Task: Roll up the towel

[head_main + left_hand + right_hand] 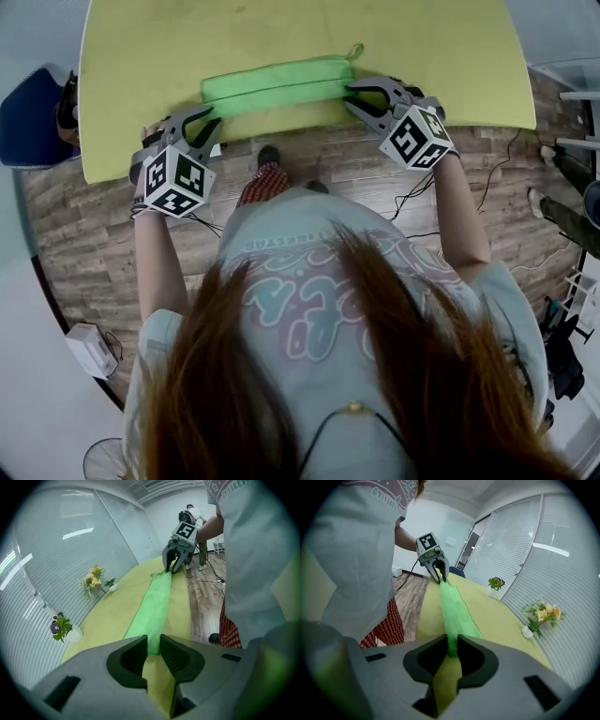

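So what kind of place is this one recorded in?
Probably an office or meeting room: glass walls with blinds, a wood-look floor with loose cables, and small potted flowers on the yellow-green table.

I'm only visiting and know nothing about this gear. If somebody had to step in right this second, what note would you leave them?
The left gripper is shut on the towel, at its left end.
The right gripper is shut on its right end.
The towel lies as a long narrow band across the yellow table, near the front edge.
Done: both ends gripped; the towel already looks doubled over lengthwise.
Left: probably to keep rolling it with both grippers together until it is one roll.
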The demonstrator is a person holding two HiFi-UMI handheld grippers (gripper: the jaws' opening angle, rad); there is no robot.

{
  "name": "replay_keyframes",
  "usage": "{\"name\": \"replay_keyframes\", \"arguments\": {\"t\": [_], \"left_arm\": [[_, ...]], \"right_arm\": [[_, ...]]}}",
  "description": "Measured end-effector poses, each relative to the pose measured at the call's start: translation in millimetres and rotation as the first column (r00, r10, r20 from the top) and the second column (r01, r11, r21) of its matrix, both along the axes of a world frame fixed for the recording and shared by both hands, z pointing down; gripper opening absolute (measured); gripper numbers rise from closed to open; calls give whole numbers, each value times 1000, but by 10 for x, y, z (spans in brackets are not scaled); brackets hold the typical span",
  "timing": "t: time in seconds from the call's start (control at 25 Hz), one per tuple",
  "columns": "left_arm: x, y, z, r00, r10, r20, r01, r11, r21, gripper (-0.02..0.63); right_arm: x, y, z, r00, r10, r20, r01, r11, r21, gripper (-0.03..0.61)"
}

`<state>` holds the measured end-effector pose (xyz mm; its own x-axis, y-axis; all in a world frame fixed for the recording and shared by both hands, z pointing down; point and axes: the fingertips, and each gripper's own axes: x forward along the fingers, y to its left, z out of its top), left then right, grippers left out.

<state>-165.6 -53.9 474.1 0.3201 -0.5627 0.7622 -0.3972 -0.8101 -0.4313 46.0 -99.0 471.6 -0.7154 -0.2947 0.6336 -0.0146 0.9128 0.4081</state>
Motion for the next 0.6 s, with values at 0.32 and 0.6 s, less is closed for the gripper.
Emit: {"name": "replay_keyframes", "arguments": {"t": [0.32, 0.6], "left_arm": [[-12, 4, -46, 1000, -1, 2, 1, 999, 35, 49], [48, 200, -48, 999, -37, -21, 38, 998, 45, 48]], "right_arm": [[30, 43, -50, 999, 25, 25, -25, 999, 25, 42], [107, 223, -49, 999, 22, 36, -24, 999, 49, 40]]}}
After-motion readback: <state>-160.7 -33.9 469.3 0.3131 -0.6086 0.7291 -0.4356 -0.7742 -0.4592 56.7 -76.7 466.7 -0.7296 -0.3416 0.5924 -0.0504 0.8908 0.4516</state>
